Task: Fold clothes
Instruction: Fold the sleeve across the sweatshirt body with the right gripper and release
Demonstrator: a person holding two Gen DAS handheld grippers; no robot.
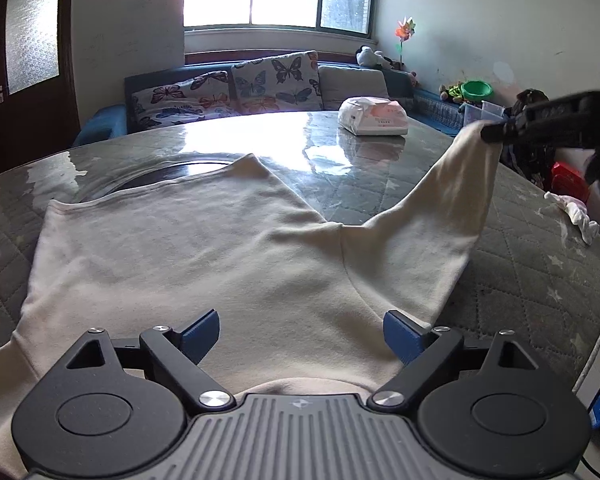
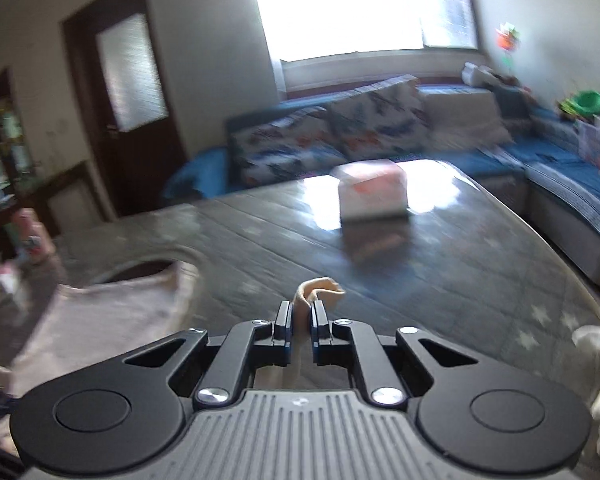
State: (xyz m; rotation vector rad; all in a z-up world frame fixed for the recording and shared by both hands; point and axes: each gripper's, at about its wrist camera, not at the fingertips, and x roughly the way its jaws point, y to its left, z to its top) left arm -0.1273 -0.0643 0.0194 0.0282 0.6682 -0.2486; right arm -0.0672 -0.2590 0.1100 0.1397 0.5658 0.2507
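Note:
A cream sweatshirt (image 1: 188, 248) lies spread flat on the grey quilted table (image 1: 540, 280). My left gripper (image 1: 302, 336) is open, its blue pads (image 1: 204, 330) hovering over the garment near the collar. My right gripper (image 1: 496, 130) is shut on the end of the right sleeve (image 1: 432, 216) and holds it lifted above the table. In the blurred right wrist view the right gripper (image 2: 301, 316) pinches a bunch of cream cuff (image 2: 320, 286), and the shirt body (image 2: 100, 316) lies at lower left.
A white tissue pack (image 1: 374, 116) sits at the table's far side, also in the right wrist view (image 2: 372, 194). A crumpled white cloth (image 1: 574, 212) lies near the right edge. A round dark inset (image 1: 172, 174) shows behind the shirt. A sofa (image 1: 260, 84) stands beyond.

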